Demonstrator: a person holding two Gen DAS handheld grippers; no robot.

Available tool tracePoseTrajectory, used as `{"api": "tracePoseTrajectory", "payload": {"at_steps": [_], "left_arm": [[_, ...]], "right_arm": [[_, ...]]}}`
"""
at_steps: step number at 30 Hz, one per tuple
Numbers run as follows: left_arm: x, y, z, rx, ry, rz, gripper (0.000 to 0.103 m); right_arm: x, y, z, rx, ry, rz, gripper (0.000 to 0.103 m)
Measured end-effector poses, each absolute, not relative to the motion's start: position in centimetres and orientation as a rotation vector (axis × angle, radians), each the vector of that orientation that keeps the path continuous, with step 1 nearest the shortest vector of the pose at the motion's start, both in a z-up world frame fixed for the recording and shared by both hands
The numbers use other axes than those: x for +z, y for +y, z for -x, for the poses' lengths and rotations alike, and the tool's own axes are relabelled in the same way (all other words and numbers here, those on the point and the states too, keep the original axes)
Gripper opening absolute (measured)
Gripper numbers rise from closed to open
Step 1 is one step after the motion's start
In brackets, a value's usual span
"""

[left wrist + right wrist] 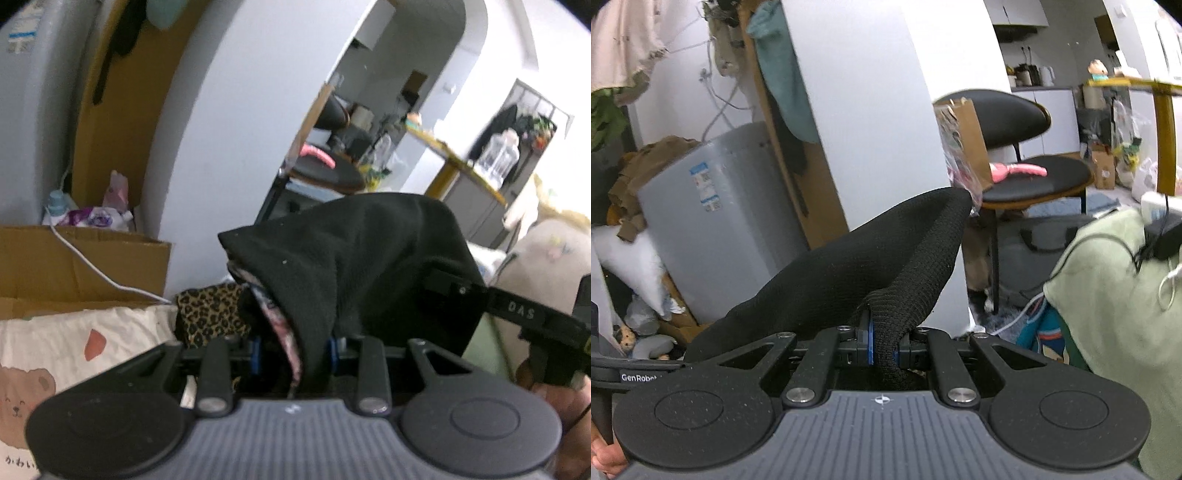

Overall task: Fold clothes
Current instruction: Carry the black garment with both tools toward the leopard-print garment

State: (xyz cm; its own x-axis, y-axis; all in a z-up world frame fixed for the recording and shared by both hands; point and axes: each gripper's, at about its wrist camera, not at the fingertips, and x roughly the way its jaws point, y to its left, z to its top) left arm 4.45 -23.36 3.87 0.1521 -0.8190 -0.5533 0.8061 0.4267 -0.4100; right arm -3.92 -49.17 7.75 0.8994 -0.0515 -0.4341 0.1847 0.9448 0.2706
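Clamping black garment (369,258) in left hand-held gripper (295,350), pinching its knit edge in right hand-held gripper (884,347).

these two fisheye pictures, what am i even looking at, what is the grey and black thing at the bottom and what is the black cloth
There is no robot here. A person holds a hand-held gripper in each hand, and each has a camera looking forward along its jaws. The grey ribbed body with black discs at the bottom of each picture is that tool itself.

The left wrist view shows the left gripper closed on a thick fold of a black garment with a pink patterned lining. The right gripper's arm pokes in at the right edge.

The right wrist view shows the right gripper pinching a ribbed edge of the black garment.

The cloth is lifted, so it hides whatever surface lies below. Behind are a cardboard box, a black chair and household clutter.
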Motion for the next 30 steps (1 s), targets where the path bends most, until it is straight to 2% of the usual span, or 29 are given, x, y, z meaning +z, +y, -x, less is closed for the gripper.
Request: {"api": "tracePoseTrajectory", "payload": {"at_steps": [17,30], "left_arm": [[-9.1,-29.0,-7.3,-1.197,0.851,-0.026,0.034],[-19.4,-31.9,-7.8,-1.249,0.885,0.113,0.034]], "right_arm": [[-6.8,-54.5,-1.6,-0.184,0.513,-0.376,0.009],[-12.8,-59.3,-4.1,-0.188,0.563,-0.287,0.009]]}}
